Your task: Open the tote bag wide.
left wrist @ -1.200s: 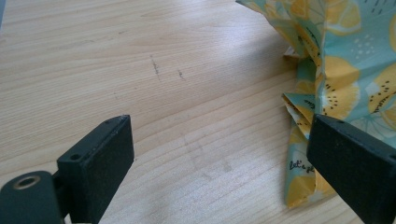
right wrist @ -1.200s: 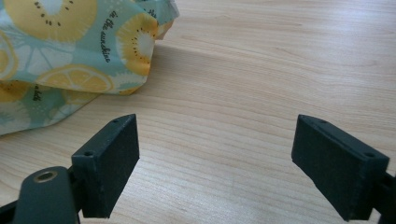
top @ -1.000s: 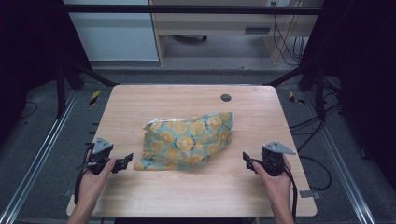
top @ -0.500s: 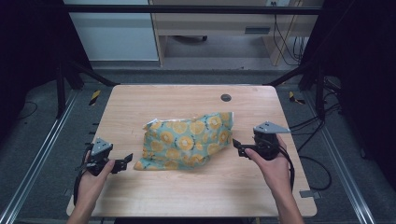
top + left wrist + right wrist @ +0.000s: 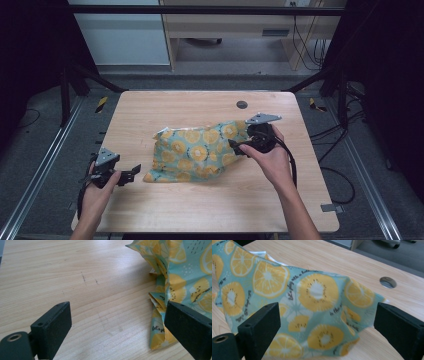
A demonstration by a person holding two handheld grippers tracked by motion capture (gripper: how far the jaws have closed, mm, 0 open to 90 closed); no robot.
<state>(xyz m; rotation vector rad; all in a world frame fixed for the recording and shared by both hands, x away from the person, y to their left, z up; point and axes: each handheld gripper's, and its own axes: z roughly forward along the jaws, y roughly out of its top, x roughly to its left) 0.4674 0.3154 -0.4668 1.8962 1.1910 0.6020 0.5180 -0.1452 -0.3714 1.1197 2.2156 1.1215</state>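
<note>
A teal bag (image 5: 200, 150) printed with yellow citrus slices lies crumpled in the middle of the wooden table (image 5: 200, 210). My left gripper (image 5: 134, 171) rests on the table just left of the bag's near-left corner, its jaws open. In the left gripper view that corner of the bag (image 5: 180, 277) sits by the right jaw of the left gripper (image 5: 117, 322). My right gripper (image 5: 235, 146) hovers at the bag's right end. Its jaws have just been opening and stand wide. In the right gripper view the bag (image 5: 312, 297) spreads between and beyond the right gripper (image 5: 328, 312), with neither pad pressing on it.
A round cable hole (image 5: 242, 104) is set in the table behind the bag, and the same hole (image 5: 388, 282) shows in the right gripper view. Metal rails (image 5: 40, 175) run along both sides of the table. Cables (image 5: 340, 175) lie on the floor to the right.
My right hand has risen and moved left and away from the table's front-right area to the bag's right end. The left hand and the bag have stayed put.
</note>
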